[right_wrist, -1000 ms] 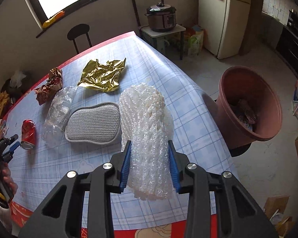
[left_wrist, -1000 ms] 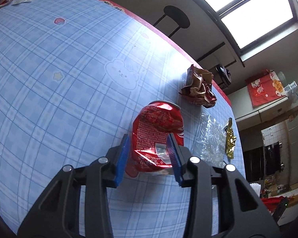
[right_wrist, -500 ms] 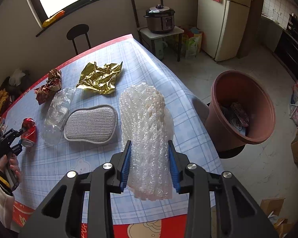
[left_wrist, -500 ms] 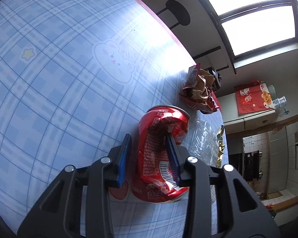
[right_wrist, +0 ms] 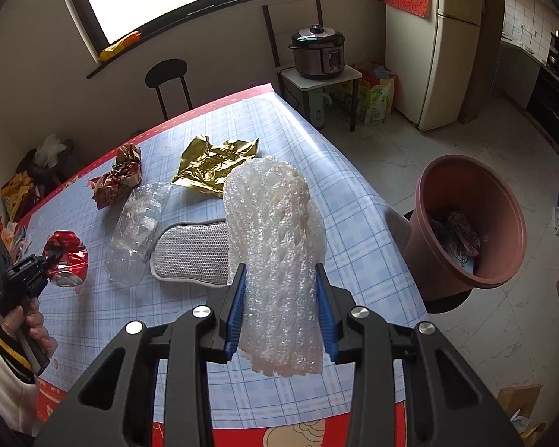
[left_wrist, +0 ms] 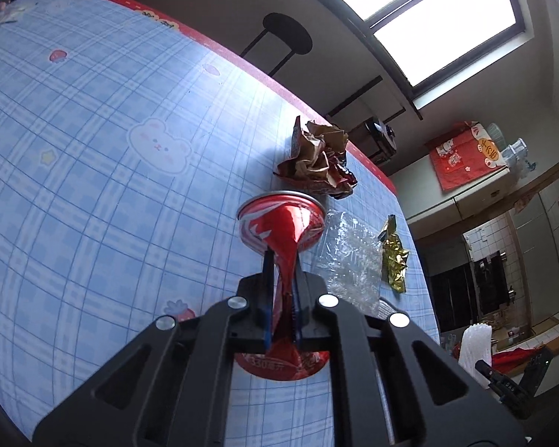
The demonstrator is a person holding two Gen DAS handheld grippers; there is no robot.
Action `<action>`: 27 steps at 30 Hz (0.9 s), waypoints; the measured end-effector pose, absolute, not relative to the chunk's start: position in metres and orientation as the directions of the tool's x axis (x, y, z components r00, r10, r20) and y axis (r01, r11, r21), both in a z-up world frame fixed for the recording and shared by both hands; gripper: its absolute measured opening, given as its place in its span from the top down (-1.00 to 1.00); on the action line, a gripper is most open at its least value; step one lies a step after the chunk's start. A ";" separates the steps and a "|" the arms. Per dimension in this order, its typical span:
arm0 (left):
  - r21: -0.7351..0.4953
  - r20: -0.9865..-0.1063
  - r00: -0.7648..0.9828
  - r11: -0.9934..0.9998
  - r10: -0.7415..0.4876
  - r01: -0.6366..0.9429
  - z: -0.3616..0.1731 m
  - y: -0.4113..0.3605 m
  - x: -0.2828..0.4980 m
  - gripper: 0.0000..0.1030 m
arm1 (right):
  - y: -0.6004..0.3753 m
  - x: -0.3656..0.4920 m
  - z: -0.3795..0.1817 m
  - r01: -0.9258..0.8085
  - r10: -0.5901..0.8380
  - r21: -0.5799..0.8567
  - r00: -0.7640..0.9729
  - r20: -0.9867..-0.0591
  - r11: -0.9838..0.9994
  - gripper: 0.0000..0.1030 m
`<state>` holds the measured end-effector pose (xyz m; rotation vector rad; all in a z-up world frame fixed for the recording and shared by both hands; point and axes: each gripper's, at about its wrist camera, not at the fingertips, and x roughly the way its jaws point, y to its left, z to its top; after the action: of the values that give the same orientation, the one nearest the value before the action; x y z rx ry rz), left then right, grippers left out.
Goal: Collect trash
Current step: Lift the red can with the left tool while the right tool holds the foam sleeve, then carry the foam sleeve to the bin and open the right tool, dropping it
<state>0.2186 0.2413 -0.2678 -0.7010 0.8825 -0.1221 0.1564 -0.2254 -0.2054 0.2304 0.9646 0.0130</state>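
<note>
the left gripper [left_wrist: 281, 279] has just been closing and now pinches the crushed red can [left_wrist: 279, 223] flat between its blue pads, the can's long axis running straight out along the fingers, top rim away from the camera, over the blue checked table [left_wrist: 93, 149]. to its right lie the brown wrapper [left_wrist: 318, 158], the clear flattened bottle [right_wrist: 136, 223], the grey scrubber pad [right_wrist: 190, 249] and the gold foil [right_wrist: 212, 164]. the right gripper [right_wrist: 279, 305] squeezes the white foam netting [right_wrist: 272, 231], its length also along the fingers. the terracotta bin [right_wrist: 466, 223] stands on the floor off the table's right edge, so the right hand looks nearer to it and the can has the longer way across.
</note>
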 end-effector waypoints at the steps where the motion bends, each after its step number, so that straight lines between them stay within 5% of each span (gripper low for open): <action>1: -0.594 -0.664 0.658 0.785 -0.356 -0.174 -0.257 0.242 0.211 0.78 | -0.223 0.156 -0.202 0.081 0.123 0.207 0.579 -0.806 0.975 0.32; 14: -0.437 -0.573 0.808 0.885 -0.139 -0.158 -0.139 0.246 0.119 0.78 | -0.237 0.140 -0.157 -0.006 0.180 0.248 0.708 -0.683 0.969 0.32; 27: -0.414 -0.484 0.862 0.907 -0.149 -0.075 -0.061 0.112 0.106 0.78 | -0.378 0.135 -0.135 0.023 0.163 0.287 0.779 -0.606 0.958 0.32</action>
<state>0.1063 0.1121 -0.0610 -0.4374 0.5342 -0.0399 0.1347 -0.3777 -0.1352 0.2874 0.6761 0.0770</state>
